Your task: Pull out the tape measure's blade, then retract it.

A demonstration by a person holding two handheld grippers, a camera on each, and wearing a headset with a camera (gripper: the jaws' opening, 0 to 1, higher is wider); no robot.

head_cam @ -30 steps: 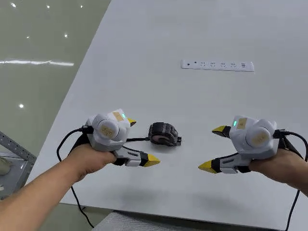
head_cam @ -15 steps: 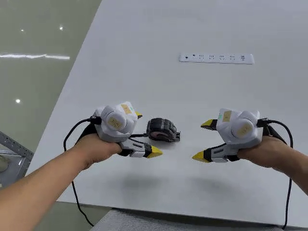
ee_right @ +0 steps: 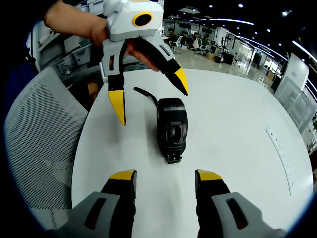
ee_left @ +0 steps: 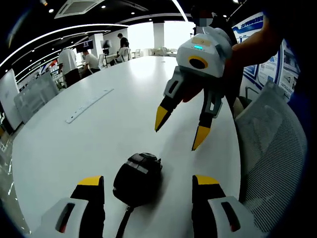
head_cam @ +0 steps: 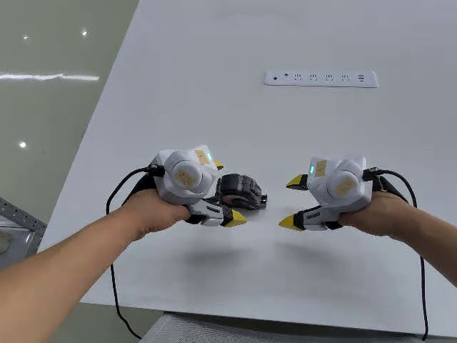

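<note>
A black tape measure (head_cam: 240, 192) lies on the white table (head_cam: 285, 128) with its blade in and a black strap trailing behind it. My left gripper (head_cam: 226, 191) is open, its yellow tips on either side of the case. In the left gripper view the tape measure (ee_left: 137, 178) sits just ahead of the spread jaws. My right gripper (head_cam: 292, 202) is open and faces the tape measure from the right, a short gap away. In the right gripper view the tape measure (ee_right: 171, 127) points its blade hook at me, with the left gripper (ee_right: 148, 96) behind it.
A white power strip (head_cam: 320, 78) lies farther back on the table. The table's near edge runs just below both hands, with a mesh chair (ee_right: 37, 163) beside it. Cables hang from both grippers.
Both grippers have moved inward toward the tape measure. The left one has come forward so its tips now flank the case. The tape measure has stayed put.
</note>
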